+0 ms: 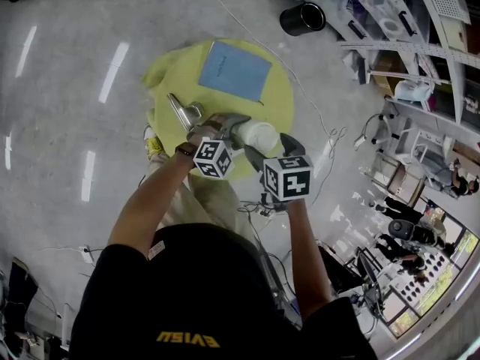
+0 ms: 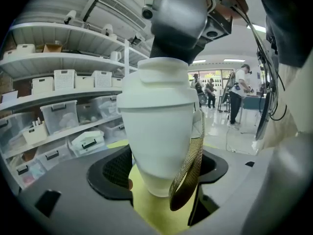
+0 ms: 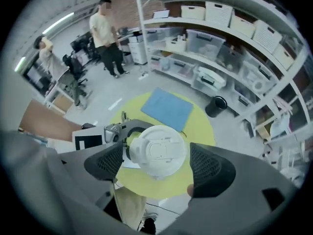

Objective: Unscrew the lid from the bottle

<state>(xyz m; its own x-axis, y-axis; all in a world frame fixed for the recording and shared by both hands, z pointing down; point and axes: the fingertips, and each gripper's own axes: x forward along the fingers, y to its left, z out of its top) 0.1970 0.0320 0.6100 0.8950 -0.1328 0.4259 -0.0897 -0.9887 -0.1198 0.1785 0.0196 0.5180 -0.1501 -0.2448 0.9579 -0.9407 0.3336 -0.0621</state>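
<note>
Head view: white plastic bottle (image 1: 257, 133) at centre, above round yellow table (image 1: 169, 73).
Left gripper view: left gripper (image 2: 164, 168) clamped on bottle body; bottle rises toward 12 o'clock.
Right gripper view: right gripper (image 3: 157, 165) spread wide; white round lid (image 3: 157, 152) between pads (image 3: 105, 163), gaps at 3 and 9 o'clock.

White bottle (image 2: 159, 131), white lid (image 3: 157, 151), olive woven strap (image 2: 188, 175); yellow-green table (image 1: 172, 73); blue cloth (image 1: 234, 70); black bin (image 1: 302, 18).
</note>
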